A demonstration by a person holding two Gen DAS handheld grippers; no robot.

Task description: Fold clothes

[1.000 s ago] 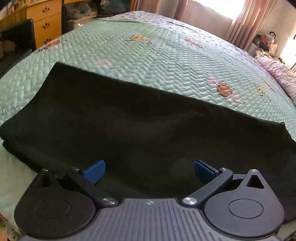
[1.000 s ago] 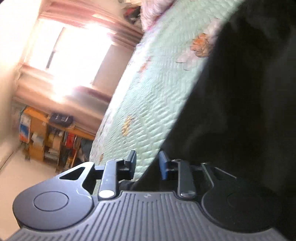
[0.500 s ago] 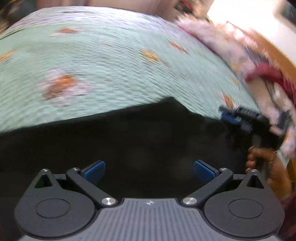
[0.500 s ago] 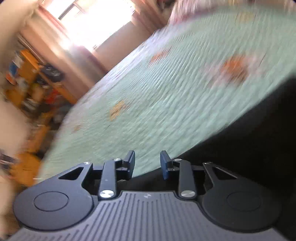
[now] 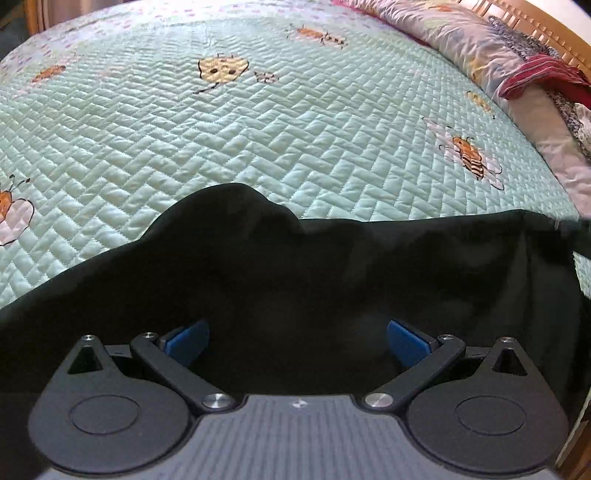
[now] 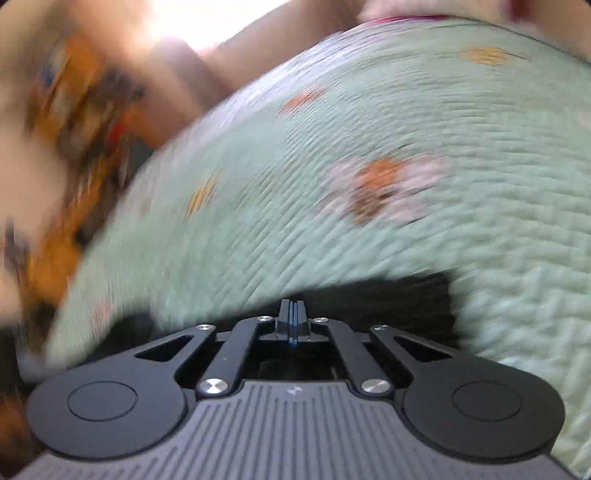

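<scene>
A black garment (image 5: 332,280) lies on the mint quilted bedspread (image 5: 295,129), its far edge raised in a hump (image 5: 236,203). My left gripper (image 5: 297,332) hovers low over its near part, open wide, with the blue pads (image 5: 186,341) apart and nothing between them. The garment's right corner (image 5: 535,232) looks lifted and blurred. In the right wrist view, which is motion-blurred, my right gripper (image 6: 291,312) is shut with the fingers pressed together. Black cloth (image 6: 388,299) sits right at the tips, so the edge seems pinched.
Pillows and a crumpled blanket (image 5: 480,48) with a red striped cloth (image 5: 543,74) line the bed's far right, by a wooden headboard (image 5: 546,29). Blurred orange furniture (image 6: 74,110) stands beyond the bed's left side.
The right gripper went from partly open to shut at the garment's edge and swung fast. The left view turned right along the bed; the garment's far edge has bunched into a hump.
</scene>
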